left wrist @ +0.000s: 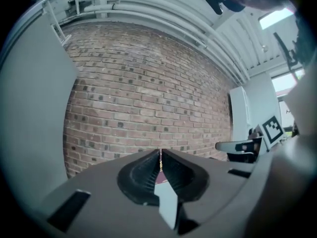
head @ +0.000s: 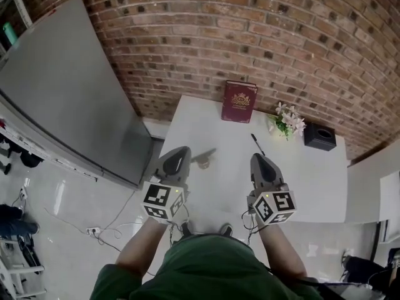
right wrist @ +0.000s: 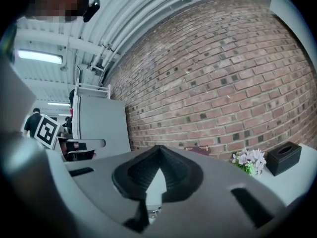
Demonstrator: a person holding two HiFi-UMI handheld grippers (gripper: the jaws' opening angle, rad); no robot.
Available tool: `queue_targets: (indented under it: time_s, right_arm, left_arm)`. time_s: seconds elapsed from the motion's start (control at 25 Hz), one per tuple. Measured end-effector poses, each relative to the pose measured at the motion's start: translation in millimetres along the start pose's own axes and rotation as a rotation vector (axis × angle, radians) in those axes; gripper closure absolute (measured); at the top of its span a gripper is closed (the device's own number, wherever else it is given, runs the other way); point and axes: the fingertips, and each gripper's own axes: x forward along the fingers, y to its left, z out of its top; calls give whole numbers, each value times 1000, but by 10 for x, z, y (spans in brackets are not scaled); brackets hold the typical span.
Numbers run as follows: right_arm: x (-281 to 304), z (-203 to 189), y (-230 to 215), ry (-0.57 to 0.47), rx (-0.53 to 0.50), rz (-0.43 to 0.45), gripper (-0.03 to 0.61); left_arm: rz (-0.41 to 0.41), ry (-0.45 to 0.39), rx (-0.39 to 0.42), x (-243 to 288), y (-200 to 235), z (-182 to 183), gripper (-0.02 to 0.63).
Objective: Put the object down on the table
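Wide bare stretch of white desk (head: 312, 180) ahead, closed off at the far side by a brick wall (head: 250, 36). Along that far edge, left to right: a red book (head: 239, 102) upright against the bricks, flowers (head: 287, 120), then a black box (head: 319, 136) near the right corner. Beside the desk's left edge, a big grey panel (head: 69, 99) above the pale floor (head: 62, 211); near and right edges open, with the most room in the middle and right of the desktop. Left claw (head: 178, 150) poised over the near left part of the desk, right claw (head: 260, 157) over the near edge further right, well apart from each other, both pointing toward the wall. Left claw drawn together to a hairline slit, gripping nothing, with only a sliver of the book visible through the slit in the left gripper view. Right claw pressed together at the tips, likewise with nothing in it. Pen (head: 257, 144) flat on the desk, just ahead of the right claw's tip, lying roughly in line with that claw and aimed toward the wall; contact or a small gap there impossible to tell from the head view. Well apart from the left claw. Small grey patch on the desk just right of the left claw, too vague to name.
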Motion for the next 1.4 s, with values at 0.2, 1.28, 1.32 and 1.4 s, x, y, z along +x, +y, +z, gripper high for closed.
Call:
queue_targets:
  time_s: [0.2,1.28,1.32,1.4]
  right_arm:
    - [21,278,57,-58,-67,16,575]
    - [83,498,35,-86,-170,15,575]
    - [87,497,37,-83,-170,16,575]
    - [93,486,35,-79,-170,16,575]
  left_arm:
    - [-14,-51,-16,-47,-49,247,601]
    - [20,-77,-66,8,87,326,600]
    - [23,-77,-67,9,95,325,600]
    - [30,-77,-68,9,113,326,600]
